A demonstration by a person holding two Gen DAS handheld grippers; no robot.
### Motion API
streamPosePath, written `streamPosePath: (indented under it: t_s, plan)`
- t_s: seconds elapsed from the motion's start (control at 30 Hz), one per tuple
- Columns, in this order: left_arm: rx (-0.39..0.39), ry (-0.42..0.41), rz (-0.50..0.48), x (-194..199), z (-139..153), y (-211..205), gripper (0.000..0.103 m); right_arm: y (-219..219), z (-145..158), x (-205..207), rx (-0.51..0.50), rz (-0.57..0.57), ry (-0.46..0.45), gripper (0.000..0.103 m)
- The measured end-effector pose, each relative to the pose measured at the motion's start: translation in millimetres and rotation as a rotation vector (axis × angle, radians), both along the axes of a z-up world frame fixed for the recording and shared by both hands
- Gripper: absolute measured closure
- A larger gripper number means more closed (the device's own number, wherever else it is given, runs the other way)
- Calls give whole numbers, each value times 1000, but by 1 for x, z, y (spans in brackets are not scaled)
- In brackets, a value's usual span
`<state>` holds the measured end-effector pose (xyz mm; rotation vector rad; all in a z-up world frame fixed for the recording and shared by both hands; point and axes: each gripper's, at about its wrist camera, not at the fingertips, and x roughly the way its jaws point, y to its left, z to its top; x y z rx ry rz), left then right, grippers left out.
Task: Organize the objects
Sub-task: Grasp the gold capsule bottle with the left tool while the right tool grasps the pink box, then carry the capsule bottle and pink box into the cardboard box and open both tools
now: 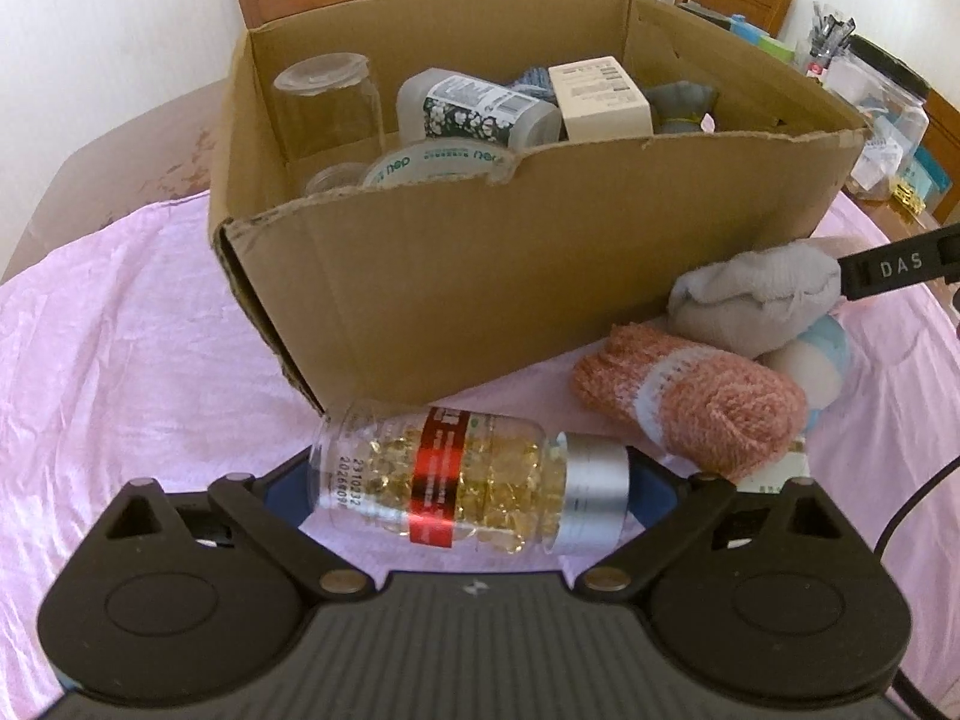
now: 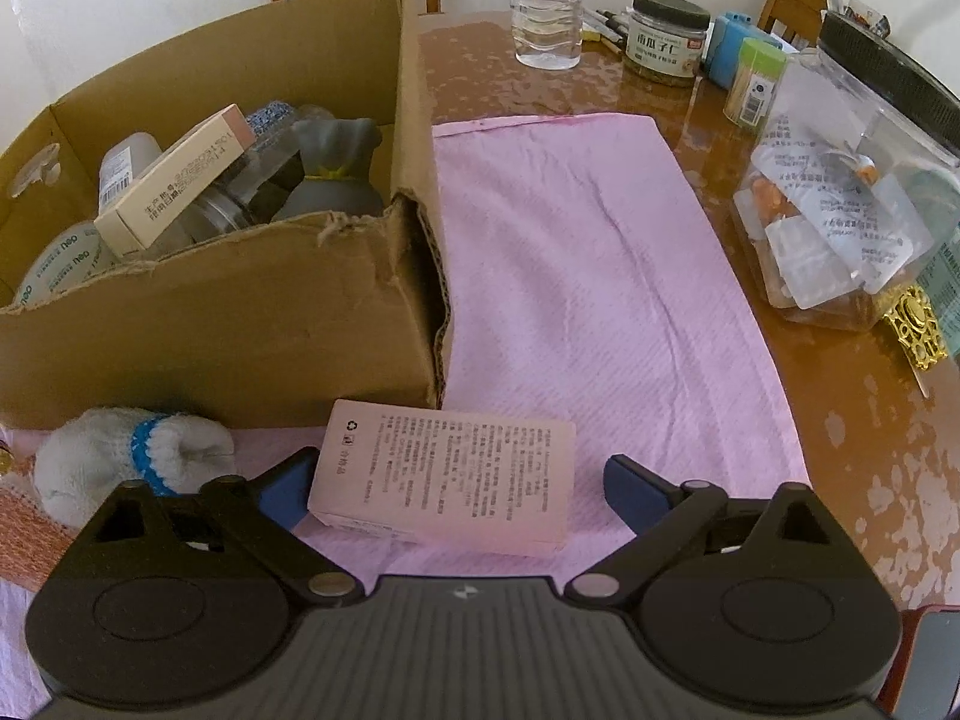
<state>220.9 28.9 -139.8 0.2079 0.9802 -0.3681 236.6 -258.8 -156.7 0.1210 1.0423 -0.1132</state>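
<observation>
Left gripper (image 1: pixel 471 480) and right gripper (image 2: pixel 462 489) both point downward, jaws spread wide

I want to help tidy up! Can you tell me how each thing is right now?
Cardboard box: open on top, partly filled, torn rim.
Capsule bottle: capped, lying on its side between the left gripper's jaws.
Pink box: closed, lying flat between the right gripper's open jaws.
Pink sock roll: rolled up, on the cloth.
White sock roll: rolled up, beside the cardboard box.
Water bottle: upright.
</observation>
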Motion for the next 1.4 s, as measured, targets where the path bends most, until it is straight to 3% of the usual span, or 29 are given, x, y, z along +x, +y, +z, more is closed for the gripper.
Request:
streamPosePath:
  t_s: [0.2,0.4,0.7,1.1,1.4]
  plan:
    - [-26,30,8,1,1,5,7,2,3,1,-2,33,12,16]
    - [-27,57,-3,1,7,4,7,2,8,-1,-11,83,17,17]
    - [-40,76,-49,-8,44,8,7,3,43,-16,14,209,-15,17]
    - [-74,6,-87,0,113,-1,7,19,112,-21,-4,371,-113,17]
    - [-79,-72,-87,28,139,-20,7,40,135,4,-20,443,-185,17]
